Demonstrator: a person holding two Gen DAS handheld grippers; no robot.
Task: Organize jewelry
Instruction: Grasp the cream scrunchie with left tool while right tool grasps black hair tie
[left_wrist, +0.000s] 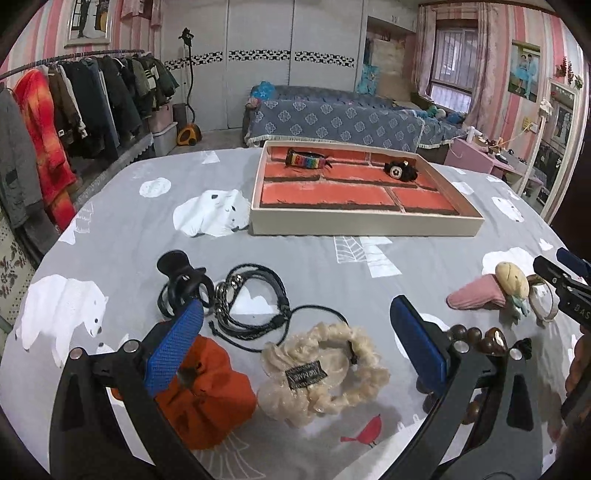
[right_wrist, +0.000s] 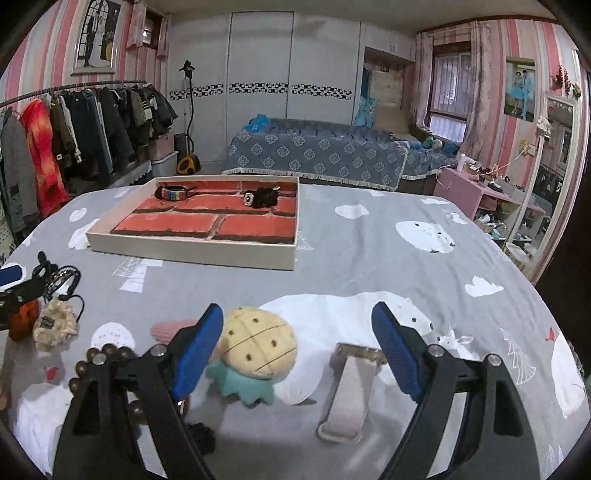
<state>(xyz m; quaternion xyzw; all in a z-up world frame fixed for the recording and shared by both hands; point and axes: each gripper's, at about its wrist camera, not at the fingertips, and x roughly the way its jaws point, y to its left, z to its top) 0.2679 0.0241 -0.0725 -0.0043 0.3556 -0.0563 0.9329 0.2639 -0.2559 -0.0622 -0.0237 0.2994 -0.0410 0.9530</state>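
Left wrist view. Cream scrunchie (left_wrist: 325, 369) lay directly under the gap of the left tongs (left_wrist: 299, 347), which stood wide open and empty. Orange scrunchie (left_wrist: 207, 391) sat beneath the left-hand pad, black cord bracelets (left_wrist: 255, 302) and a black claw clip (left_wrist: 181, 280) just ahead of it. Brown bead bracelet (left_wrist: 476, 339) lay against the right-hand pad. Tray (left_wrist: 365, 225) stood well ahead on the worktop (left_wrist: 303, 258), holding a rainbow band (left_wrist: 306, 160) and a black scrunchie (left_wrist: 400, 170) at its far end.

Right wrist view. Pineapple plush clip (right_wrist: 258, 350) sat between the pads of the right tongs (right_wrist: 301, 354), close to the left-hand pad; tongs wide open, gripping nothing. Beige strap (right_wrist: 351, 391) lay nearer the right-hand pad, long axis running roughly toward the camera. Tray lay ahead and to the left.

Judgement: each pair of tongs had a piece squarely in reach; the left pair's scrunchie was better centred, needing only descent and closure.
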